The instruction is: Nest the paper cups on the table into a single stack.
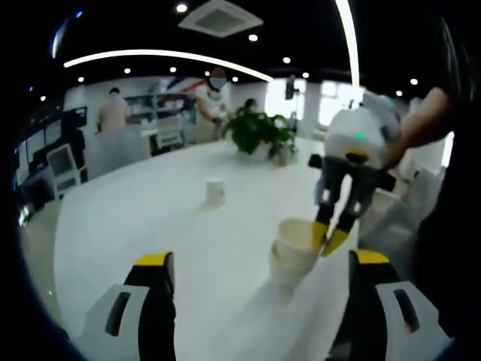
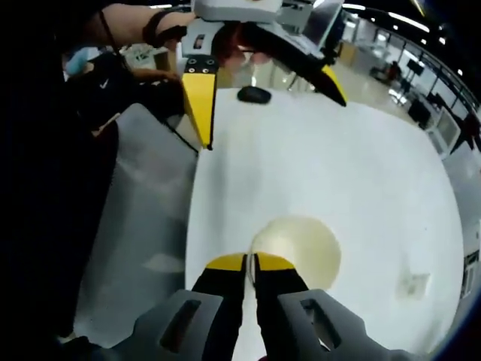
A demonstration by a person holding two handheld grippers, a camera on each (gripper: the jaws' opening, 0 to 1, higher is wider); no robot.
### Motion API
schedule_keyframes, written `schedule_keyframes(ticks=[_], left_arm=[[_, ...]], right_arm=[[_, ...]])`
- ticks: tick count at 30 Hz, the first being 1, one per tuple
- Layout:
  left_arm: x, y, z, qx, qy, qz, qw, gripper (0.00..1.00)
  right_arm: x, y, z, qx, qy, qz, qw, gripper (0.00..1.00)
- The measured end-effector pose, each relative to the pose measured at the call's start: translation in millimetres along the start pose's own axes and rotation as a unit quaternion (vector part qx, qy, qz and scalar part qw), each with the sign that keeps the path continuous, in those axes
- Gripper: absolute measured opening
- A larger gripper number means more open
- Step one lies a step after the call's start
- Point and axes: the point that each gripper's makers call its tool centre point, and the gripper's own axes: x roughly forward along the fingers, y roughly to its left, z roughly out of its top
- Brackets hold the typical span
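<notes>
In the left gripper view, the left tool [image 1: 255,289] has its two yellow-tipped jaws wide apart and nothing between them. It hangs low over the big white counter [image 1: 135,226]. Ahead of it stands a short stack of cream paper cups [image 1: 294,252], mouth up, with one cup sitting in another. The right tool [image 1: 331,237] comes down from above, and its jaws pinch the near rim of the top cup. Further away on the counter stands a single white paper cup [image 1: 214,193], mouth down, well apart from the stack. Behind it there is a green potted plant [image 1: 259,129].

In the right gripper view, the right tool [image 2: 250,263] has its jaws almost together, with the thin rim of the top cream cup [image 2: 301,244] clamped between them; we look down into the round mouth of the cup. The left tool [image 2: 263,83] is at the top of this view, jaws spread, holding nothing. A small dark object [image 2: 254,94] lies on the counter [image 2: 376,165] near it; I cannot tell what it is.

In my judgement the top cup is not yet fully seated. A pinch on only one side of the rim can tilt the cup, so it may jam crooked or crush the paper. When the jaws let go, the light stack may tip, because nothing steadies it. The far cup is upside down, so it must be turned before nesting.
</notes>
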Motion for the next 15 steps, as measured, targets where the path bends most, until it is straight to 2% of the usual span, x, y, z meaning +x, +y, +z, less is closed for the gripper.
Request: schedule_keyframes(ticks=[9,15], left_arm=[[0.0,-2.0,-1.1,0.000,0.004,-0.002,1.0000,0.95],[-0.1,-0.9,2.6,-0.010,-0.005,0.003,0.9999,0.95]], right_arm=[[5.3,0.3,-6.8,0.006,0.005,0.000,1.0000,0.07],[5.3,-1.1,-10.0,0.013,0.006,-0.008,0.9999,0.18]])
